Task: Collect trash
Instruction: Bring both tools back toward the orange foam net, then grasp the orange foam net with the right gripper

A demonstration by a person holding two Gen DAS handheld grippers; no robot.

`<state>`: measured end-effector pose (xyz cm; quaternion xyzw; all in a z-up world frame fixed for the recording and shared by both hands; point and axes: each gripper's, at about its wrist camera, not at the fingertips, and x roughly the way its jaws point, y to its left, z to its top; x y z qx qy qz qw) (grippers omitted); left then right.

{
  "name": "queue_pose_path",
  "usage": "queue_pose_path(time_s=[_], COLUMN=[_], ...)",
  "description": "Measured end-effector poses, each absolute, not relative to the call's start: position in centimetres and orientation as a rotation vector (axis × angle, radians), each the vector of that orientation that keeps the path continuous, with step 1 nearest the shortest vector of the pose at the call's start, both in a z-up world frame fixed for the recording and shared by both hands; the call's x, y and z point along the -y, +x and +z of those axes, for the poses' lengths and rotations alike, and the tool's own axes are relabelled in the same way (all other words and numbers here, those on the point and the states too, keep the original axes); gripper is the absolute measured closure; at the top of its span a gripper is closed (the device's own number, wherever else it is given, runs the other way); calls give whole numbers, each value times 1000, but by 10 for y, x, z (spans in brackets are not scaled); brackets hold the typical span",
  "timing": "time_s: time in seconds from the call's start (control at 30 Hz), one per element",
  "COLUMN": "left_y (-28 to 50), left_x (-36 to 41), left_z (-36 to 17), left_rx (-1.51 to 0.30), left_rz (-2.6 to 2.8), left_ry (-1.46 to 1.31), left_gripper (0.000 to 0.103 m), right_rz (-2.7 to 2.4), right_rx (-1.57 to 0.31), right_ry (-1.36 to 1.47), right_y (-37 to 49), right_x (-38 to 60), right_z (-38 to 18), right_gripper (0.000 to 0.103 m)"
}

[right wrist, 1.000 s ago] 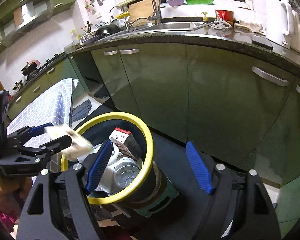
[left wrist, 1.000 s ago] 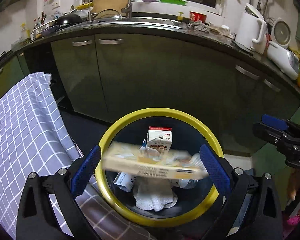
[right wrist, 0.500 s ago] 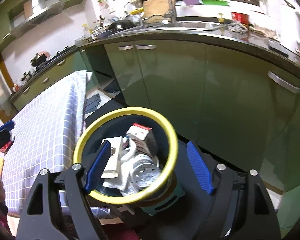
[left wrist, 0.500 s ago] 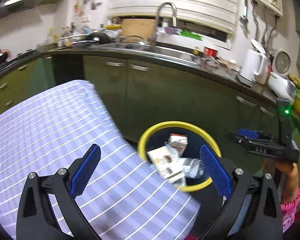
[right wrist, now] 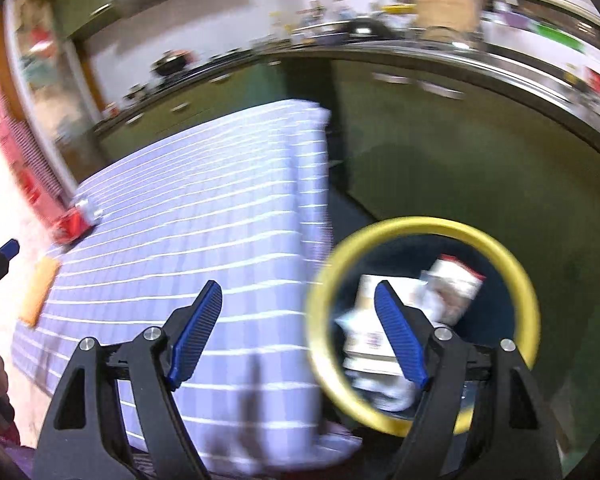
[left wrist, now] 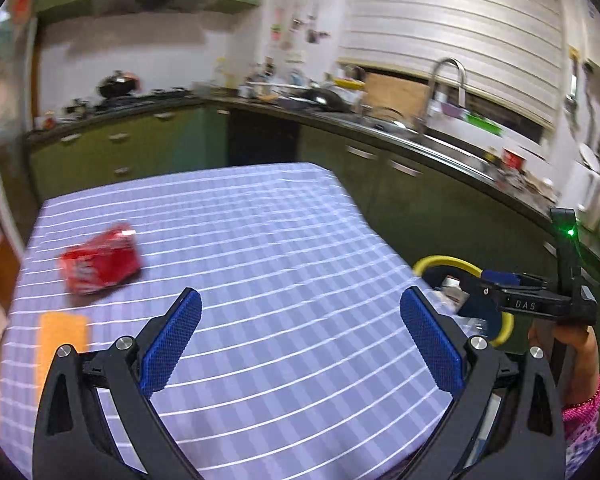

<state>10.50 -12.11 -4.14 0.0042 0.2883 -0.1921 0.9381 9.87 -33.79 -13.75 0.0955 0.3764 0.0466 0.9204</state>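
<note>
Both pairs of jaws stand spread with nothing between them: left gripper (left wrist: 300,334), right gripper (right wrist: 298,332). A crushed red can (left wrist: 100,262) lies at left on the checked desk (left wrist: 284,240); the yellow-rimmed bin (right wrist: 420,316) at right holds cartons.

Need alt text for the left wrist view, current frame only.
The left gripper, jaws open and empty, points over a table with a checked cloth where a red can lies on its side beside an orange card. At right, the right gripper hangs over a yellow-rimmed bin.
</note>
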Motion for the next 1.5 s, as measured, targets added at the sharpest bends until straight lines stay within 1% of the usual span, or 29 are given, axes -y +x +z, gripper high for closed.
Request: queue_pose_path(time_s=[0.33,0.53,0.67,0.87,1.17,1.27,1.33,1.43,1.47,1.5], left_y=[64,33,14,-3,-5,-5,-4,-3,-3,-2], left_x=[-18,-91,-127,-159,-178,-181,-178,-175,-174,-172], left_z=[-31,-25,-22,-27,-40,-42,-42,-42,-43,-43], left_rx=[-536,-482,-445,-439,-449,-452,-454,-459,-460,-462], left_rz=[-100,42,105,138,130,128,128,125,124,122], left_ry=[-94,-126,-137,-157,-180,-185,-185,-187,-187,-185], left_gripper=[5,5,5,5,5,5,5,5,5,5], right_rz=[459,628,683,663,601,584,576,584,589,597], right_rx=[-806,-819,-823,-858,-878,-878,-874,-876,-877,-878], right_ry=[65,-38,-49,-76,-120,-135,-151,-158,-159,-155], right_y=[133,128,124,134,141,142,143,143,143,143], right_x=[156,41,-14,-64,-88,-90,-91,-88,-87,-84], right_z=[-128,-126,-128,-143,-163,-165,-167,-167,-167,-166], right_gripper=[29,29,29,29,29,34,47,59,61,69])
